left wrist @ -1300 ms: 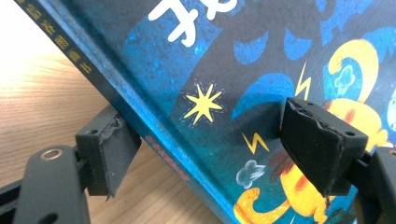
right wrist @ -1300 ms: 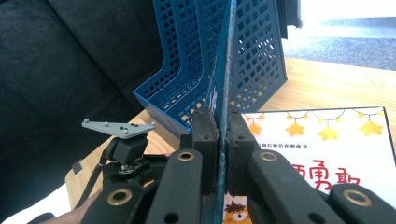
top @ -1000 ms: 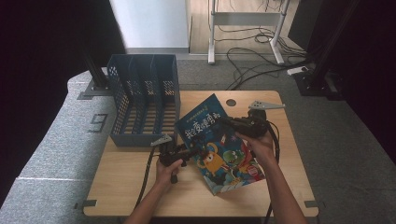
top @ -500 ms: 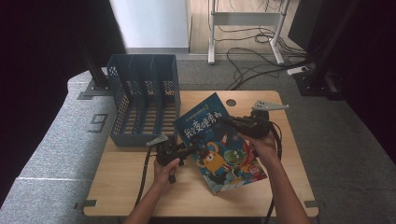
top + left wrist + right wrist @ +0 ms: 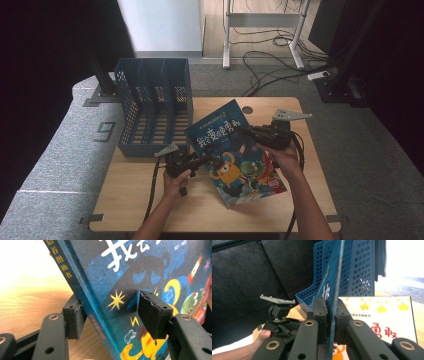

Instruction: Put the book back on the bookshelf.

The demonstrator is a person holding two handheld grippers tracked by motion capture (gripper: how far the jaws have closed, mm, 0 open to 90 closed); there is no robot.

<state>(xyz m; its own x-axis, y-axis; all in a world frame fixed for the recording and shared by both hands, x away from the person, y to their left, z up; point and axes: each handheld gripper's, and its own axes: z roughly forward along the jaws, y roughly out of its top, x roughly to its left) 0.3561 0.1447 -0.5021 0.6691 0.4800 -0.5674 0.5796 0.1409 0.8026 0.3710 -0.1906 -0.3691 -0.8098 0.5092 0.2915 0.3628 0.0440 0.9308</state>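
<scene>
Wooden table (image 5: 150,210) carries blue file rack (image 5: 155,107) at left rear. Blue picture book (image 5: 235,155), tilted up beside rack. Right gripper (image 5: 331,315) clamped on book's edge. Left gripper (image 5: 110,317) jaws just closing, straddling spine corner, not yet pressing.

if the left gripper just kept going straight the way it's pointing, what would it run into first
Most likely the blue picture book. The left gripper already straddles its spine edge, jaws just closing on either side, and the cover lies straight ahead. In the high view the right gripper sits beyond, but depth there is unclear.
</scene>
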